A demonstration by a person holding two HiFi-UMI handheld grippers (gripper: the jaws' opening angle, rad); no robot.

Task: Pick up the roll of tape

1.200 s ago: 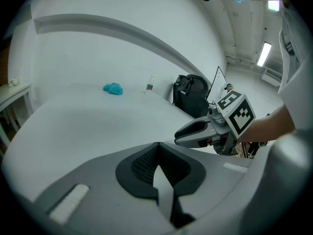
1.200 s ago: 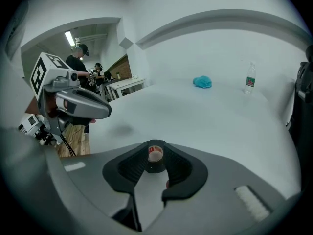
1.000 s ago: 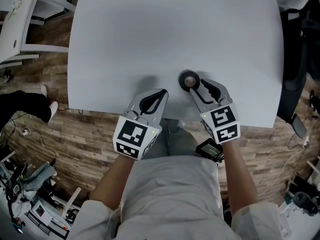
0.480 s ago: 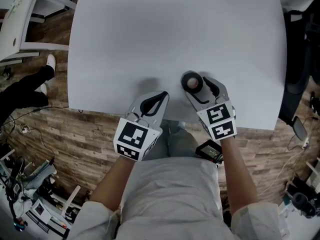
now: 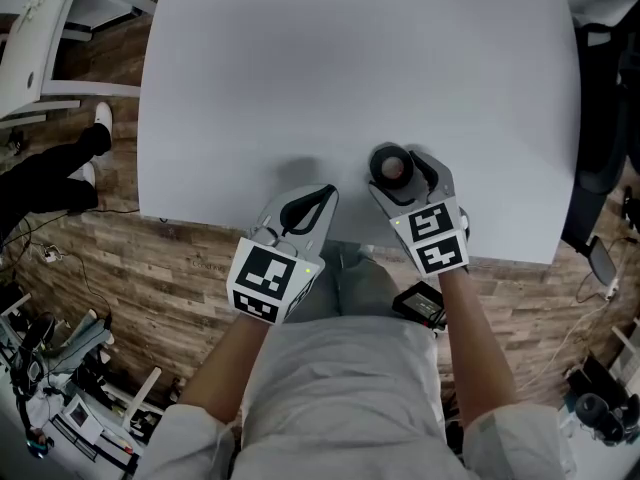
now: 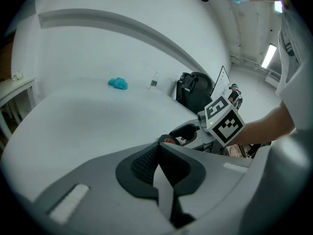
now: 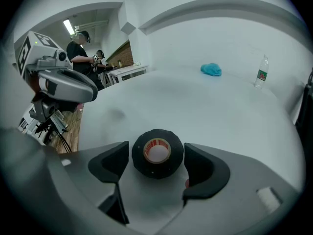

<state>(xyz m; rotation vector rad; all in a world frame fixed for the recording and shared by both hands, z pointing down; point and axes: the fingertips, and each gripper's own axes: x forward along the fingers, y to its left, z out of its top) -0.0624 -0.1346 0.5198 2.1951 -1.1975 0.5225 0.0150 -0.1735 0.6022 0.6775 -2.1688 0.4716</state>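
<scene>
Roll of tape (image 5: pixel 390 168) sits on the white worktop (image 5: pixel 350 68), close to the near edge and right of centre. It is black with a red-printed core, and the hole looks to face up.

Right gripper (image 7: pixel 156 149) straddles it with one pad on each side. The jaws have just been opening and are now spread wide. There's a thin gap at the left pad and a clearer one at the right, so nothing is pinched.

Left gripper (image 5: pixel 322 194) is just left of the tape at the near edge. Its jaws are pressed together with nothing between them.

At the far end of the worktop there's a crumpled blue bundle (image 7: pixel 211 69), with a clear bottle (image 7: pixel 262 71) standing to its right, both well apart from the tape. Wood-plank floor (image 5: pixel 120 268) around the worktop.
</scene>
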